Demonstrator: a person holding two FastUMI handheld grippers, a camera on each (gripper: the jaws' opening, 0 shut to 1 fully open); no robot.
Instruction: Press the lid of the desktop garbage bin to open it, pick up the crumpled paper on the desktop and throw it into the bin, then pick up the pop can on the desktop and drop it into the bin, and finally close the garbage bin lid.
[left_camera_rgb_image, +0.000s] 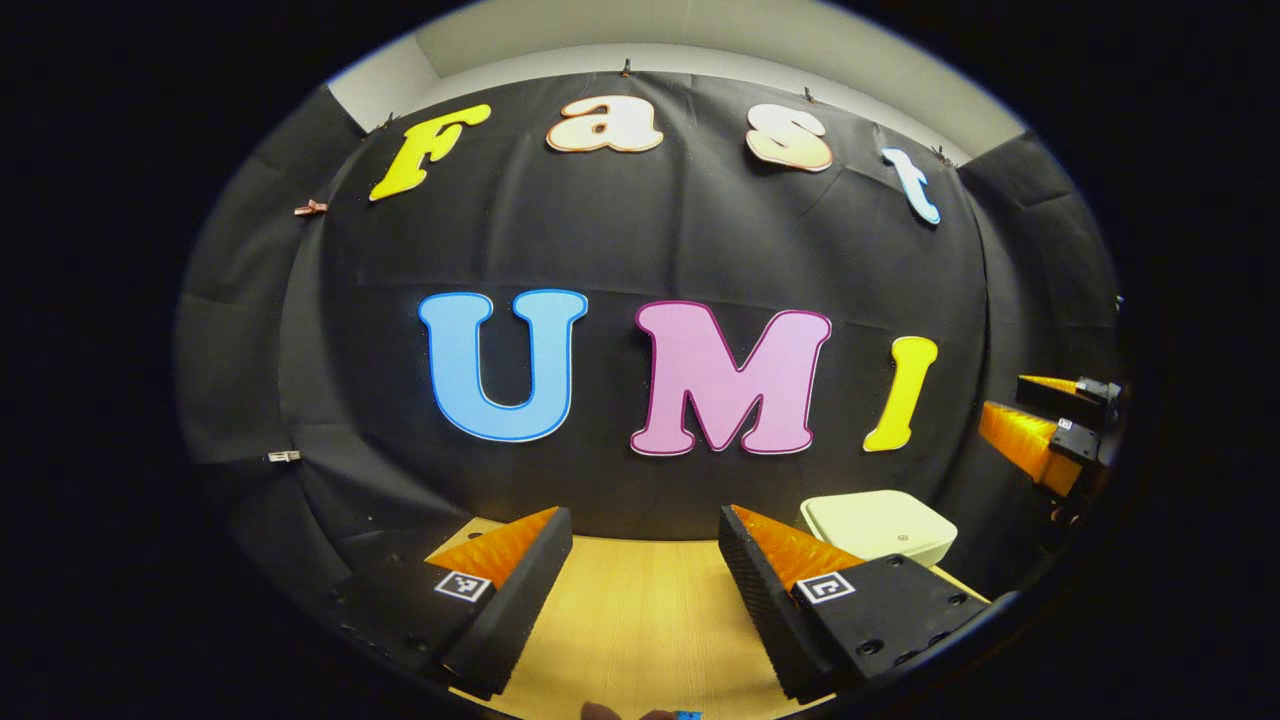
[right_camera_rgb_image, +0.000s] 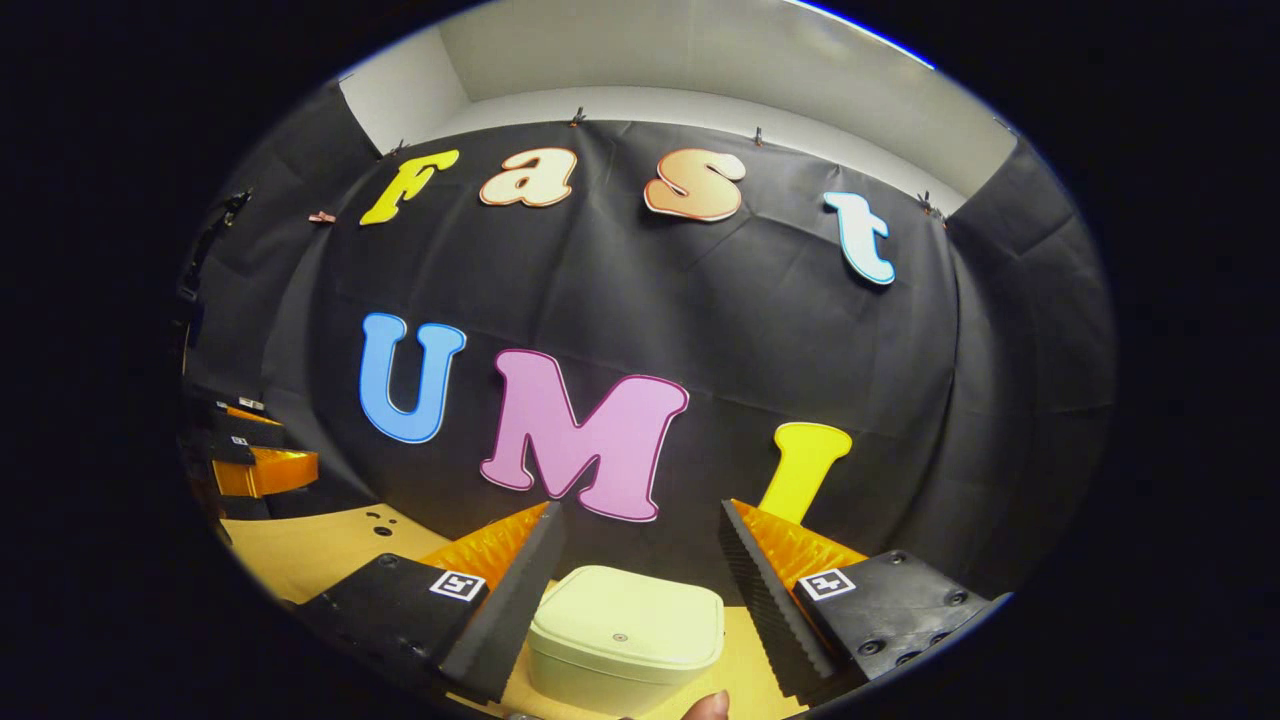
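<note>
A pale cream garbage bin (right_camera_rgb_image: 625, 635) with its lid shut stands on the wooden desktop (right_camera_rgb_image: 300, 545). In the right gripper view it sits low between and beyond the fingers of my right gripper (right_camera_rgb_image: 640, 515), which is open and held above it. In the left gripper view the same bin (left_camera_rgb_image: 880, 525) lies to the right, past the right finger of my left gripper (left_camera_rgb_image: 645, 515), which is open over bare wood (left_camera_rgb_image: 640, 610). The other gripper (left_camera_rgb_image: 1050, 425) hangs at the far right edge of the left gripper view, and the left one (right_camera_rgb_image: 250, 455) shows at the left edge of the right gripper view.
The black cloth wall (left_camera_rgb_image: 640, 250) closes off the back just behind the bin. A fingertip (right_camera_rgb_image: 708, 706) of the hand holding the gripper shows at the bottom of the right gripper view. Small dark holes (right_camera_rgb_image: 380, 522) mark the desktop at the left.
</note>
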